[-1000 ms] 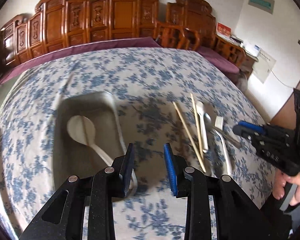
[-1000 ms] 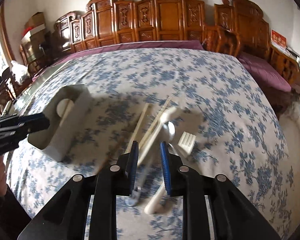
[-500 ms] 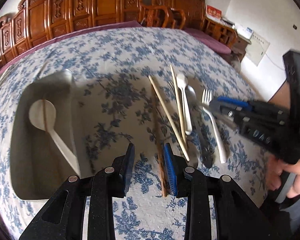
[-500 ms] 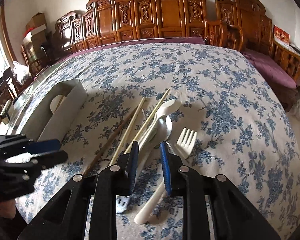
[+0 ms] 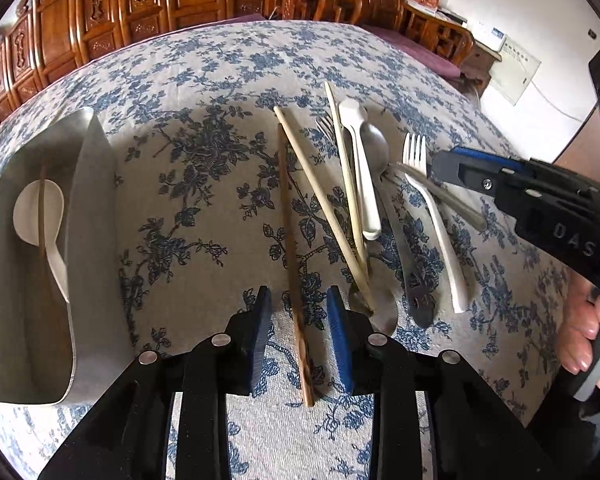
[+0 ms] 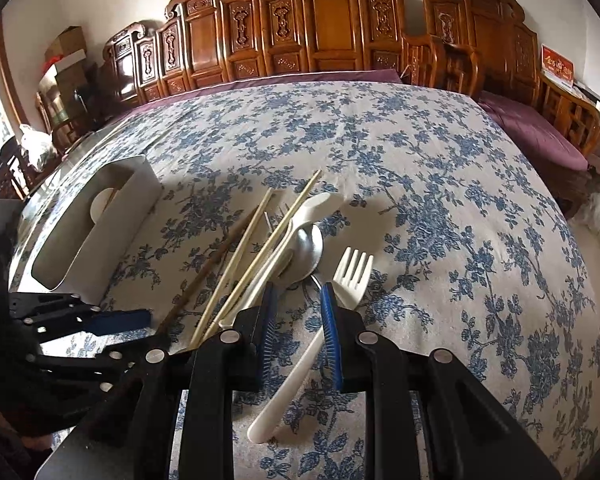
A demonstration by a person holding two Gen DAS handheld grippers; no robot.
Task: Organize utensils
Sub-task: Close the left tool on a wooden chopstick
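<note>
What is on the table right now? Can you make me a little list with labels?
table cover: blue flowered tablecloth
box: white tray, at the left
in the box: white spoon with a thin brown stick across it
loose pile: dark chopstick, two pale chopsticks, white plastic spoon, metal spoon, white fork, metal fork
left gripper: open, astride the dark chopstick
right gripper: open, over the white fork's handle
</note>
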